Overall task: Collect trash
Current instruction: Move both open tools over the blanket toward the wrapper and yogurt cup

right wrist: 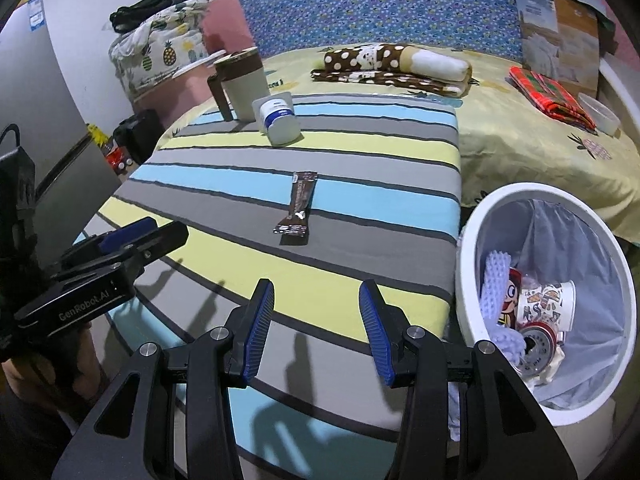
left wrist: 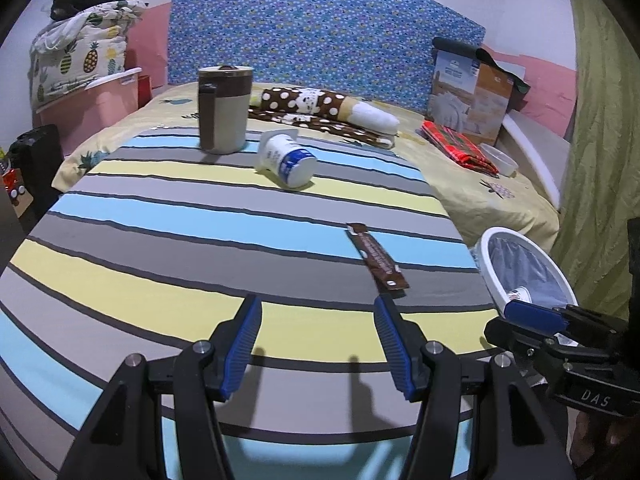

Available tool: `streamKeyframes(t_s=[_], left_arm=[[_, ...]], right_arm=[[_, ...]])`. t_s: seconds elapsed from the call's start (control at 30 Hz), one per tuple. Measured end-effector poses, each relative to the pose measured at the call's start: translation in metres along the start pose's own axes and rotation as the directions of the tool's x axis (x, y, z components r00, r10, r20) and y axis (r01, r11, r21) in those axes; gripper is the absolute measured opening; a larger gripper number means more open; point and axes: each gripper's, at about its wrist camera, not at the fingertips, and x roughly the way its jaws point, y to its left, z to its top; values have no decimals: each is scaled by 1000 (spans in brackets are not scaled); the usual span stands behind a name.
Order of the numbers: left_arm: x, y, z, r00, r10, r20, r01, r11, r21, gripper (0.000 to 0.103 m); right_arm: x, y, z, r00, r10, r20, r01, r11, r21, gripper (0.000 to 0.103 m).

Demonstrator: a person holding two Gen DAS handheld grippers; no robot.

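A brown snack wrapper (left wrist: 377, 257) (right wrist: 298, 205) lies flat on the striped surface (left wrist: 200, 240) (right wrist: 360, 168). A white and blue cup (left wrist: 287, 157) (right wrist: 277, 117) lies on its side farther back. A white trash bin (left wrist: 524, 268) (right wrist: 548, 312) with a liner stands at the right edge and holds a paper cup and other trash. My left gripper (left wrist: 318, 340) is open and empty, just short of the wrapper. My right gripper (right wrist: 316, 328) is open and empty, near the front edge beside the bin.
A beige and brown mug (left wrist: 224, 108) (right wrist: 240, 80) stands behind the cup. A dotted brown blanket (left wrist: 320, 114) (right wrist: 392, 66), a red plaid cloth (left wrist: 460, 144) and a boxed item (left wrist: 468, 92) lie on the bed. A pink bin with bedding (left wrist: 84, 80) is at the left.
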Motion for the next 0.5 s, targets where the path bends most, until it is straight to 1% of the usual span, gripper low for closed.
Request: streamKeyframes(t_s=[0.3,0.5], left_arm=[[-4,16,1,998,58,18,-58,998,-13,60],[-2,27,3,996,84,18,-84,996,-19,60]], right_arm=[[9,14,12,1000,-15,2,15,999,-35,46],[27,23,24,1000,-15,-4,14,998,-60,46]])
